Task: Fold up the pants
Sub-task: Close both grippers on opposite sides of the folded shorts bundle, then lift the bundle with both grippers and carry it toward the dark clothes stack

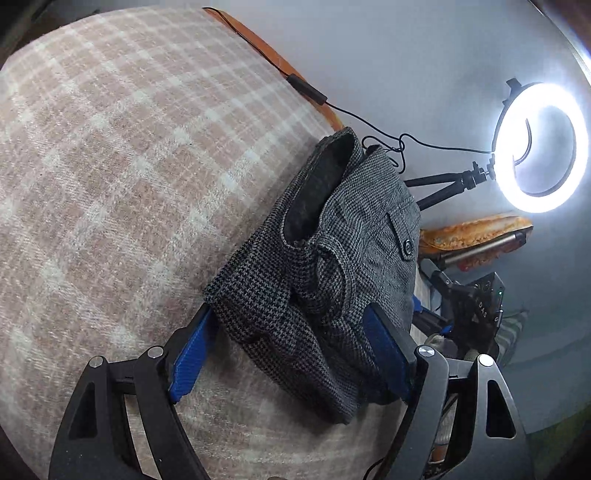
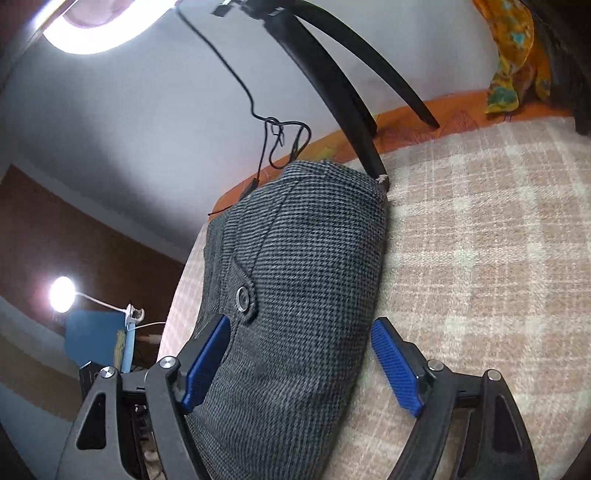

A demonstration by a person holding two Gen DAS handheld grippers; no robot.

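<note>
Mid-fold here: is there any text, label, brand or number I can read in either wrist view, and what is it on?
"DAS": white letters on the black device beyond the pants, left wrist view; more characters beside it are too small to read.
Pants buttons: no legible marking.
Right wrist view: no readable text.

Home bedroom, plaid blanket [image 1: 129, 184], ring light [image 1: 541, 147]

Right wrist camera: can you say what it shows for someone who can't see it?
Folded grey checked pants lie on a pink plaid blanket, with the right gripper open, its blue jaws either side of the bundle's near end. Behind are a bright ring light, a black tripod and a dangling black cable.
</note>
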